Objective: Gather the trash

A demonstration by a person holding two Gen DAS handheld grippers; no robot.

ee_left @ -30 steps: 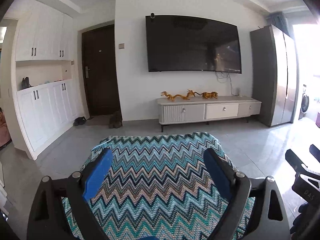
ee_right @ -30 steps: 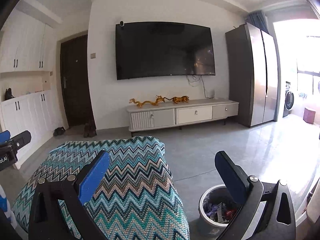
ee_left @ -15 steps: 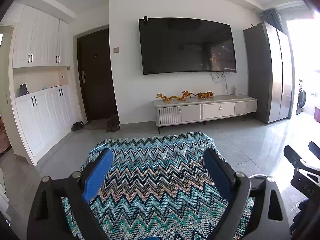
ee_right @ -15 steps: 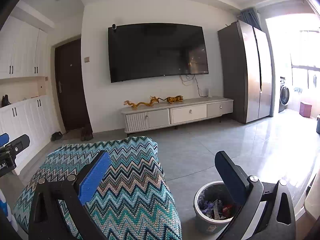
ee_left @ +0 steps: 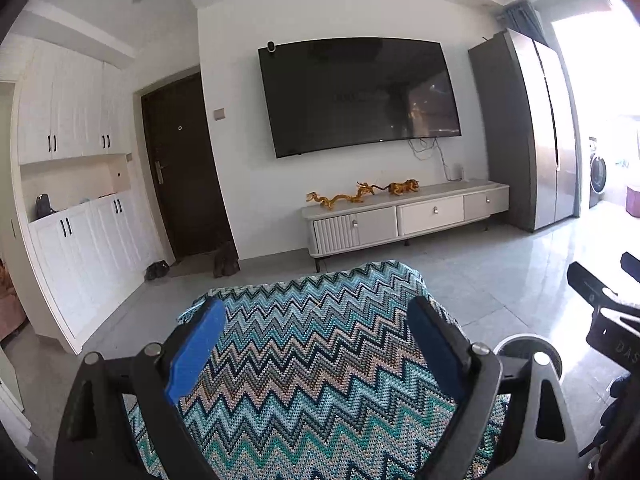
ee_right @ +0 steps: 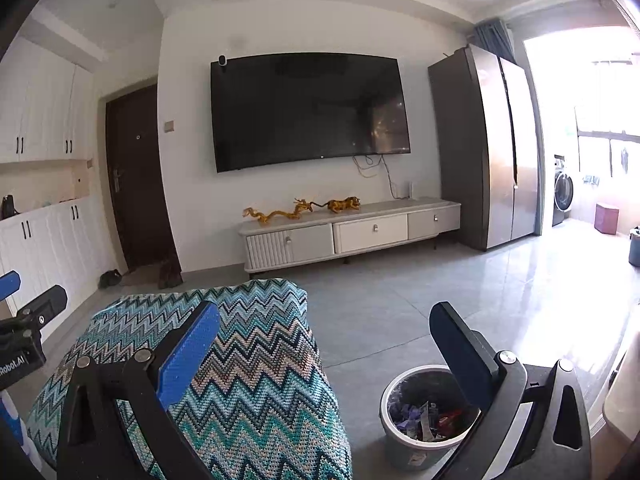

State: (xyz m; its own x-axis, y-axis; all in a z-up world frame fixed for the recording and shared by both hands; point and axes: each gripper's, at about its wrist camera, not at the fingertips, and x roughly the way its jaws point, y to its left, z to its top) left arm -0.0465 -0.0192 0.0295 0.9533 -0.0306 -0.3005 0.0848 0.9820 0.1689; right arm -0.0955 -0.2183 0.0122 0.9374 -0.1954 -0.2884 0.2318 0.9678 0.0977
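A grey trash bin (ee_right: 404,436) with crumpled wrappers inside stands on the floor at the lower right of the right wrist view, partly behind my right finger. Its rim (ee_left: 524,342) peeks out at the lower right of the left wrist view. My left gripper (ee_left: 316,344) is open and empty above a zigzag-patterned blanket (ee_left: 312,368) covering a seat. My right gripper (ee_right: 328,352) is open and empty, its left finger over the blanket (ee_right: 248,380), its right finger over the bin. No loose trash shows on the blanket.
A white TV cabinet (ee_right: 352,232) with gold figurines stands under a wall-mounted TV (ee_right: 308,110). A tall grey fridge (ee_right: 484,144) is at the right, white cupboards (ee_left: 76,240) and a dark door (ee_left: 184,168) at the left. Grey tiled floor (ee_right: 400,300) lies between.
Both grippers have tilted and shifted slightly; the room sits lower and further right in the views. The bin shows more fully under the right gripper. Both stay open.
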